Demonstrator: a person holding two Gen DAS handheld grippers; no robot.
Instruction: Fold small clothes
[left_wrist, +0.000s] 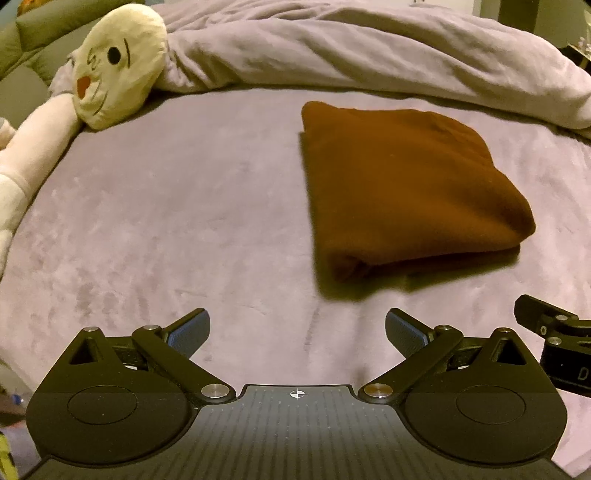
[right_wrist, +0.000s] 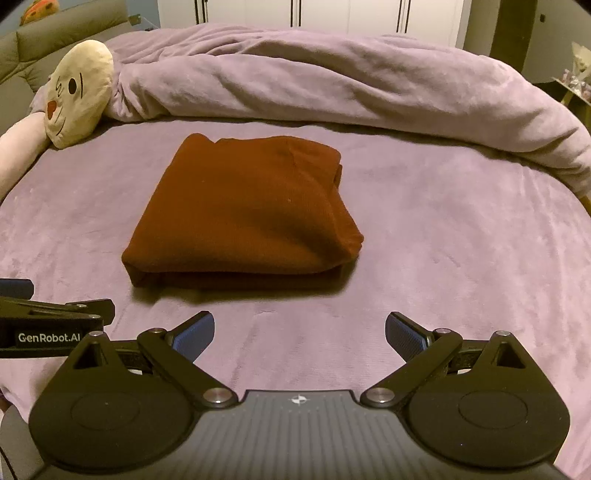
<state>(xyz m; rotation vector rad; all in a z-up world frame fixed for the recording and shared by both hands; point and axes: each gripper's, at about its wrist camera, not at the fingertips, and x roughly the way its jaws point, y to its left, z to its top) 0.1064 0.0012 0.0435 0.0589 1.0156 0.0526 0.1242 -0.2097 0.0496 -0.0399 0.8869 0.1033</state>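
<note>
Right wrist: folded garment (right_wrist: 243, 210) beyond gripper (right_wrist: 299, 332)

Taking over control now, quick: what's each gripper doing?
Left gripper: open, holding nothing, short of the folded brown garment.
Right gripper: open, holding nothing, also clear of the garment.

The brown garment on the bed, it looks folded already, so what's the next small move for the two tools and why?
Probably pull both back and leave it. The brown garment lies as a neat folded stack on the purple bedspread, edges fairly even. The left tool and right tool are both open, empty and short of the cloth. No other loose clothing is in view.
</note>
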